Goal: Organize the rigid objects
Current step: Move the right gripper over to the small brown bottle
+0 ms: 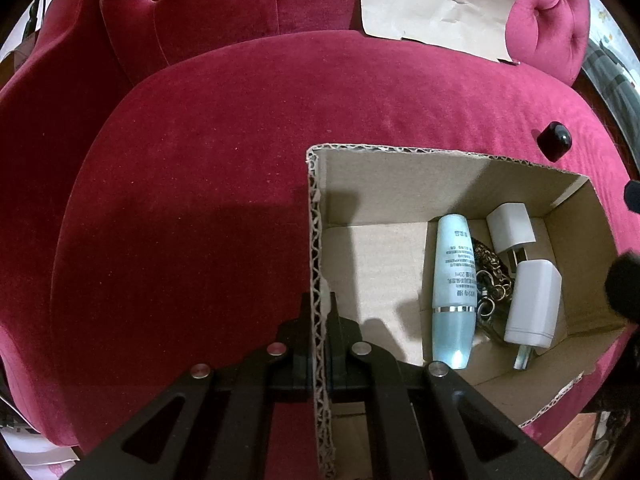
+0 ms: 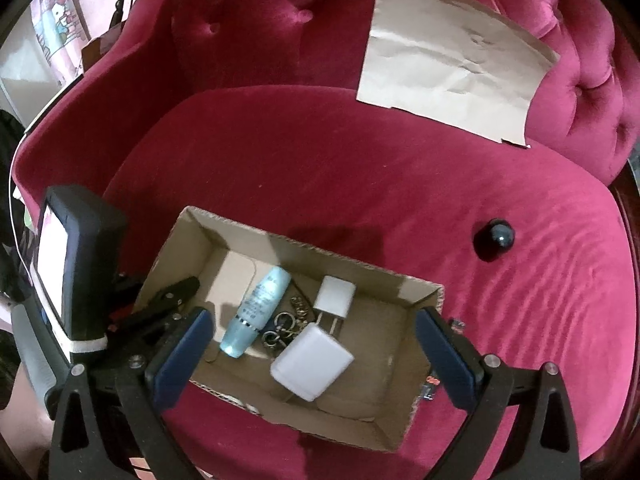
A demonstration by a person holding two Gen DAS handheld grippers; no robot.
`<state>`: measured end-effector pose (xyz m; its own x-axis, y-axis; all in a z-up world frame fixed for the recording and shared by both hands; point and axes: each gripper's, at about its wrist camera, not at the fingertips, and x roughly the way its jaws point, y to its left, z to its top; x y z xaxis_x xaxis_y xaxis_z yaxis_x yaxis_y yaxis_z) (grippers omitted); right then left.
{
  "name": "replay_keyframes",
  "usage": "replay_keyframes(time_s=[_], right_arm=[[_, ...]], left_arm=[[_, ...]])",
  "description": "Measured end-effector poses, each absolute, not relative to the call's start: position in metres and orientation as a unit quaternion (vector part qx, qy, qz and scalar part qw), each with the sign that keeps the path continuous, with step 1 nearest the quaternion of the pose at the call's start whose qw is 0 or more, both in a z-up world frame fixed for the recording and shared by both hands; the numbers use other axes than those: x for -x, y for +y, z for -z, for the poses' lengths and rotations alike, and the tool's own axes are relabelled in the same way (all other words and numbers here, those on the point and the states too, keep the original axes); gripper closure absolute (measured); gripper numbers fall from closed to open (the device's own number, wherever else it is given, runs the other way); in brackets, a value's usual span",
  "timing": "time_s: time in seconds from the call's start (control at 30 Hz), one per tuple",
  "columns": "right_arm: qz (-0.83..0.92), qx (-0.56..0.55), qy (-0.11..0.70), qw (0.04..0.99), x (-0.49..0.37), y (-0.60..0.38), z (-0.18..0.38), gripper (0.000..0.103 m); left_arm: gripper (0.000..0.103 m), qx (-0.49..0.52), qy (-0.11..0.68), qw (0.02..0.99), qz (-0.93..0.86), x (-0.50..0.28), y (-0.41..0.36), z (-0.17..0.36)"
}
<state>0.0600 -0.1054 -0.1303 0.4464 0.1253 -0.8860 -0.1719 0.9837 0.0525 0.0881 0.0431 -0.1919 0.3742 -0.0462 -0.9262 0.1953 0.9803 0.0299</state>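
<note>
An open cardboard box point(image 1: 400, 168) point(image 2: 224, 232) sits on a red velvet seat. Inside lie a pale blue bottle point(image 1: 454, 292) point(image 2: 256, 312), two white chargers point(image 1: 534, 304) point(image 1: 510, 228) point(image 2: 312, 362) point(image 2: 335, 296) and a metal keychain point(image 1: 490, 280) point(image 2: 284, 326). My left gripper point(image 1: 320, 344) is shut on the box's left wall. My right gripper point(image 2: 312, 344) is open and empty, above the box. A small black round object point(image 1: 554, 140) point(image 2: 494, 238) lies on the seat to the right of the box.
A sheet of brown paper point(image 1: 436, 0) point(image 2: 452, 60) leans against the tufted seat back point(image 1: 180, 20). The left gripper's body with its screen point(image 2: 76, 264) stands at the box's left side in the right wrist view.
</note>
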Motion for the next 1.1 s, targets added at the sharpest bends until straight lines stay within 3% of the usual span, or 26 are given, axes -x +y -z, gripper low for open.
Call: replay_keyframes(time_s=[0.7,1.1], right_arm=[[-0.031,0.01,0.515,0.856,-0.068,-0.188,0.113,0.0],[0.003,-0.008,0.533,0.846,-0.067,-0.23,0.138,0.0]], left_arm=[[0.099,-0.068,0.555,0.826,0.073,-0.088,0.042,0.192],[0.099,-0.07,0.555,0.826,0.072,-0.088,0.042,0.192]])
